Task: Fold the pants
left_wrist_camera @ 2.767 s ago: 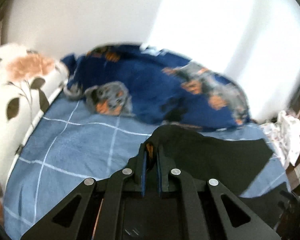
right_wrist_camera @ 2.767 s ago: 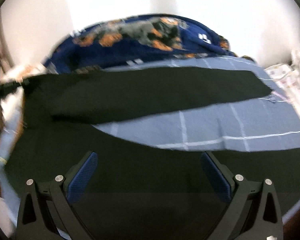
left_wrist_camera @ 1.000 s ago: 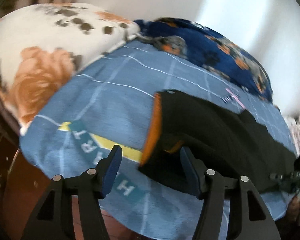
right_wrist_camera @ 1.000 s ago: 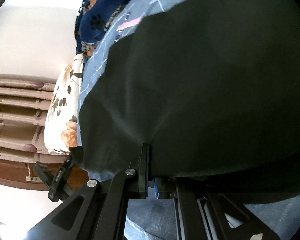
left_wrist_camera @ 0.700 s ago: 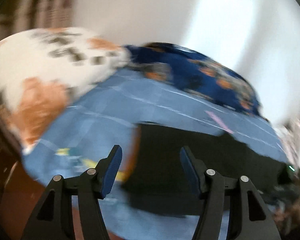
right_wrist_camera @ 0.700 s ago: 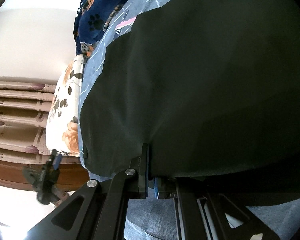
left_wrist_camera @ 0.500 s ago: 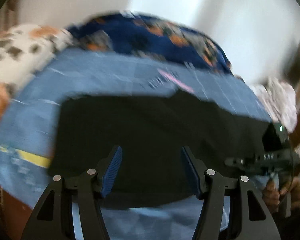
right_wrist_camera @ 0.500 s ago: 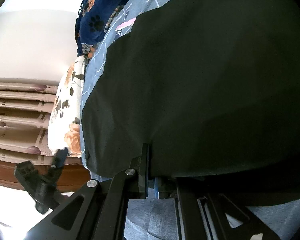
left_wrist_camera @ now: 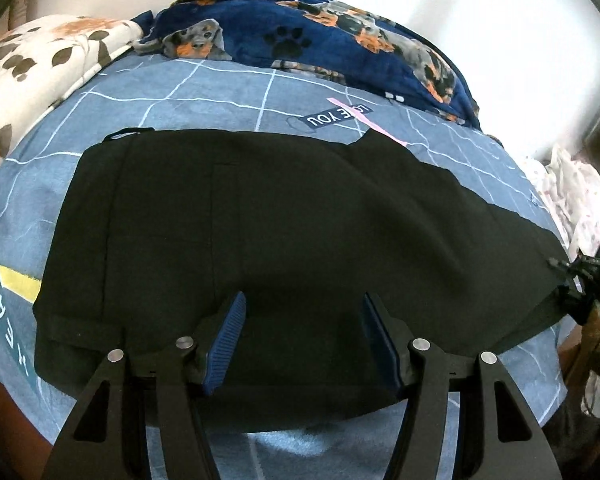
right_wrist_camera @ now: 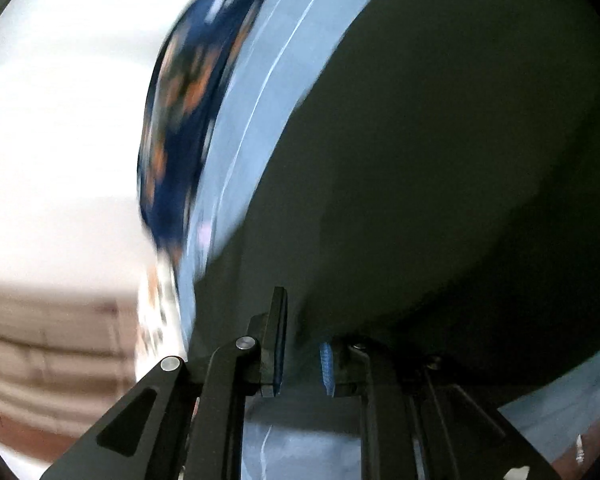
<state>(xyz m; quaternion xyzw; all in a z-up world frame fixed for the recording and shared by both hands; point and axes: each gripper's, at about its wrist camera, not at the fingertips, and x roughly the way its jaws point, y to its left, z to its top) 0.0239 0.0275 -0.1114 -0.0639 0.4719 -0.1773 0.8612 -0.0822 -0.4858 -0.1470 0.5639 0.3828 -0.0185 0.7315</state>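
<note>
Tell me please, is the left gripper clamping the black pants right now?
No, the left gripper is open above the black pants, gripping nothing.

The left wrist view is rendered sharp and evenly lit; the wall at upper right is overexposed. Fisheye curvature and dark vignetting are seen at all edges. The right wrist view is heavily motion-blurred, and detail in the black pants is lost.

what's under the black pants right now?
The black pants lie flat on a blue grid-print bedsheet, which shows around every edge. Its "LOVE YOU" print sits just beyond them. Whatever print lies beneath is covered.
</note>
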